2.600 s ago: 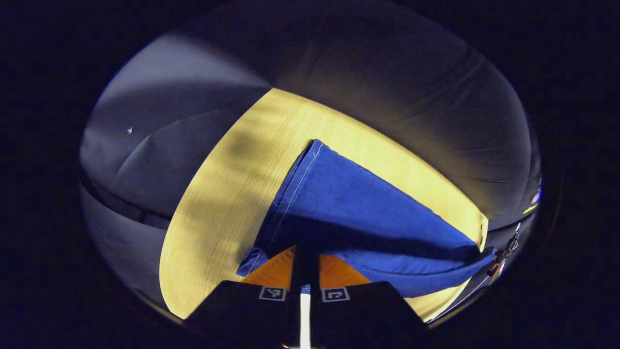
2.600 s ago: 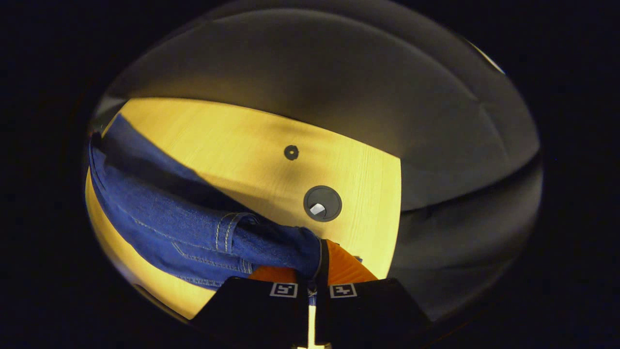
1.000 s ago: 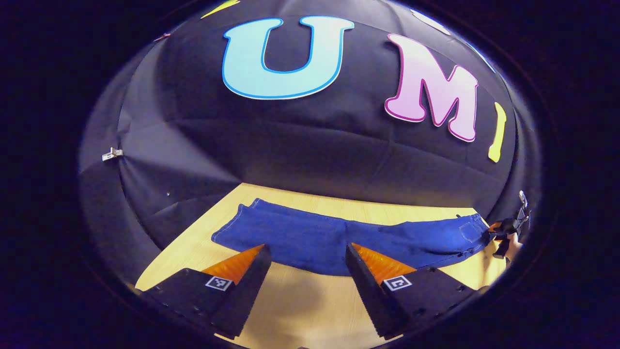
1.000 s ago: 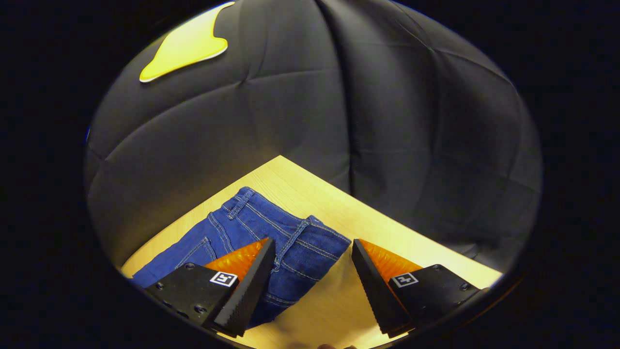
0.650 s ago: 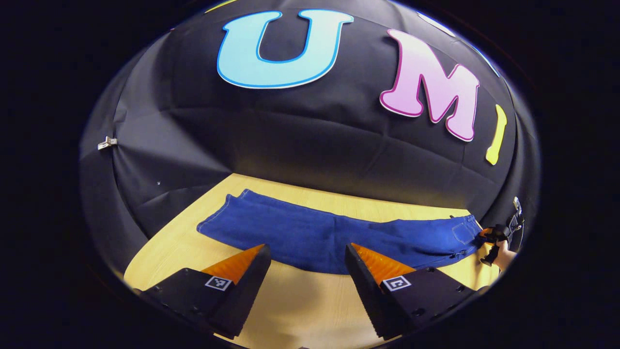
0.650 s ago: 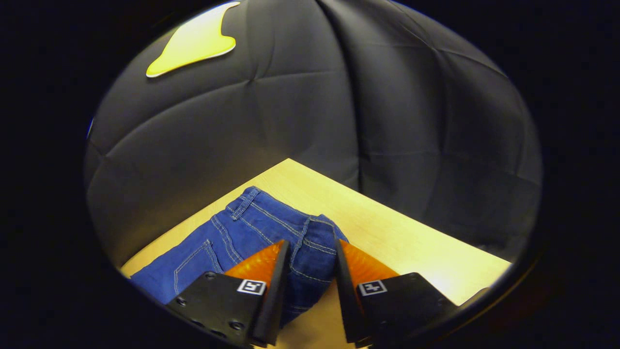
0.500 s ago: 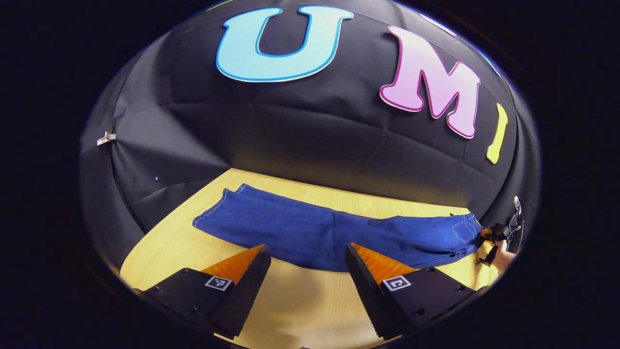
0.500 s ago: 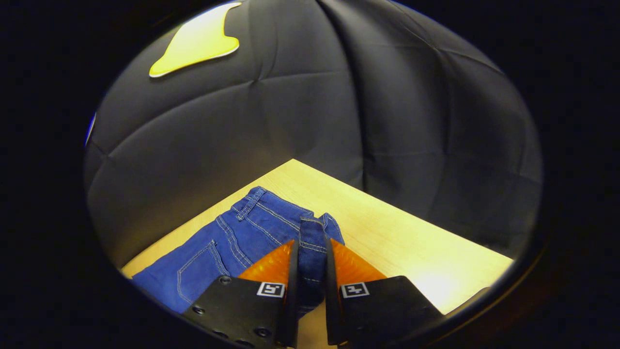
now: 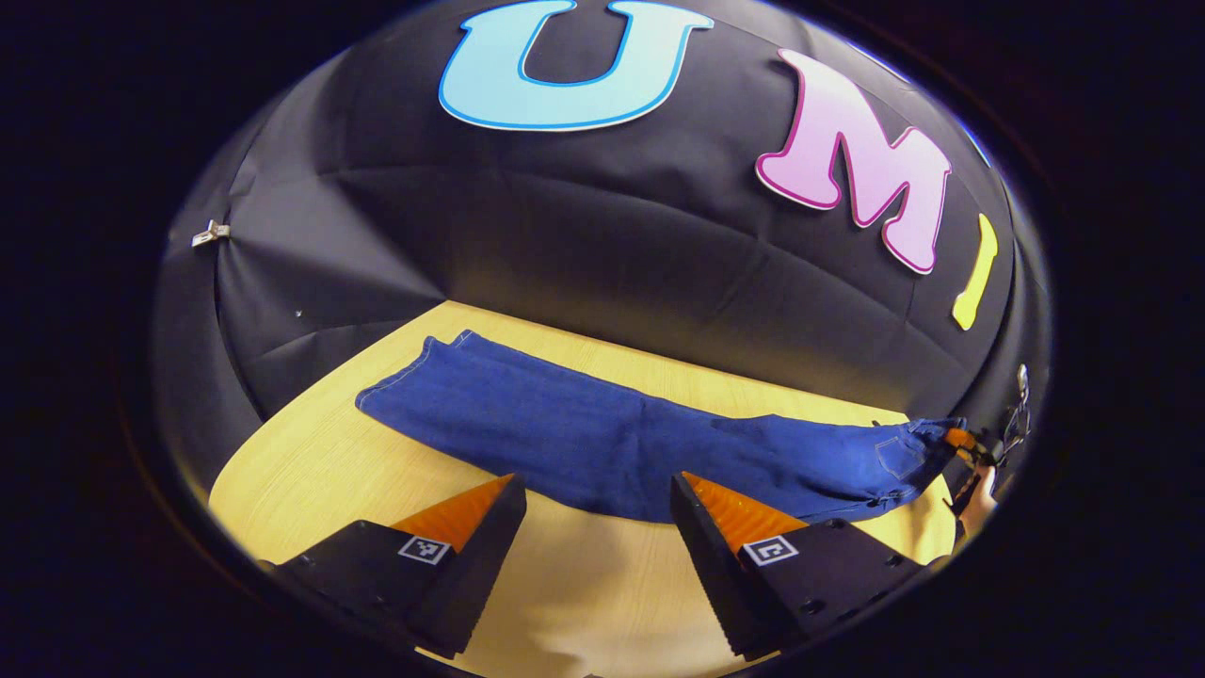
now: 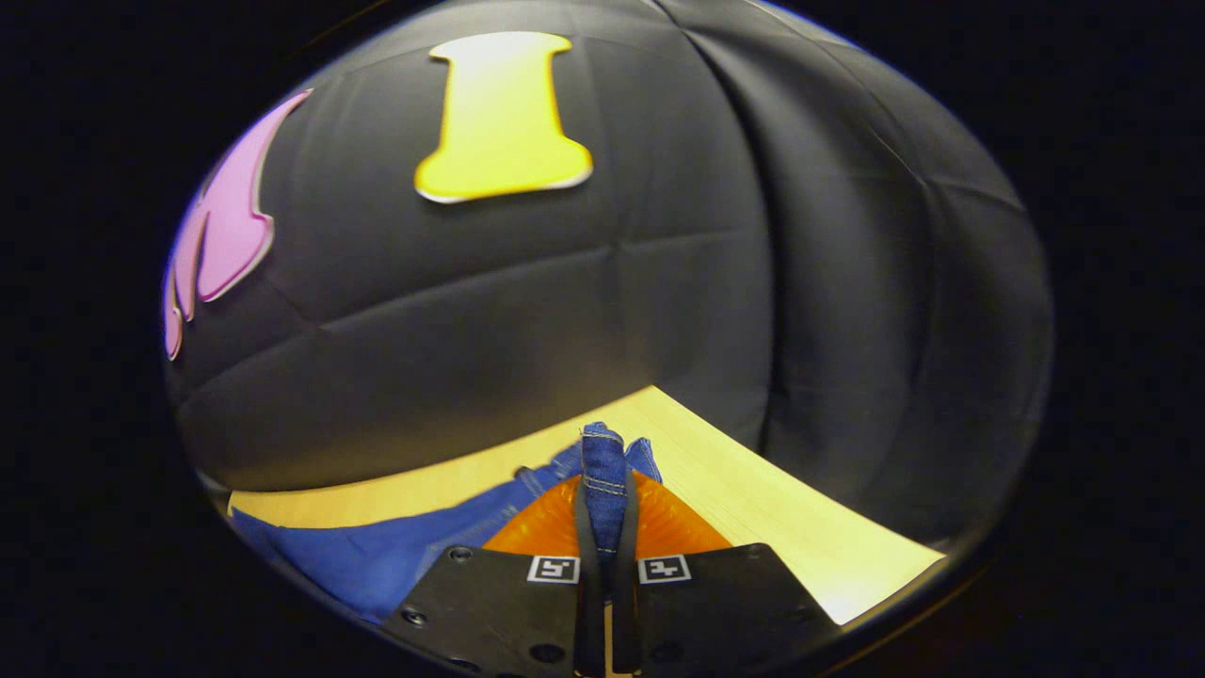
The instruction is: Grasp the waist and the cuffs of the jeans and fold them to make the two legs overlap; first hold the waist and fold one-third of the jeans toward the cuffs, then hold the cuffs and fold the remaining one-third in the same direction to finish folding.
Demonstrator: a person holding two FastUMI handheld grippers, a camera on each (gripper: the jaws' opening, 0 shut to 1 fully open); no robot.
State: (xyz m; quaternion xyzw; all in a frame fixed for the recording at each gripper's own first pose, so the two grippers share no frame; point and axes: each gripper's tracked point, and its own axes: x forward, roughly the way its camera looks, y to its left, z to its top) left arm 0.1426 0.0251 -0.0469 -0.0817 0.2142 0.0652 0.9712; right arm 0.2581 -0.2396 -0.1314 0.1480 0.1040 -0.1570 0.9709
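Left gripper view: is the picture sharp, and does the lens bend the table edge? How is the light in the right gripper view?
Left gripper view: sharp; the fisheye curves the table and the jeans. Right gripper view: dim, brightest on the table's right part; the waist in the right claw stays clear.

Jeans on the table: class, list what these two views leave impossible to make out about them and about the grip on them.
- Right gripper view: the right gripper fingers cover the pinched part of the jeans waist; how much cloth is caught is hidden.
- Right gripper view: the legs run off the lower left edge.
- Left gripper view: the waist end is tiny at the rim; stitching is unreadable.
- Left gripper view: the left gripper fingers hide the jeans' near edge.
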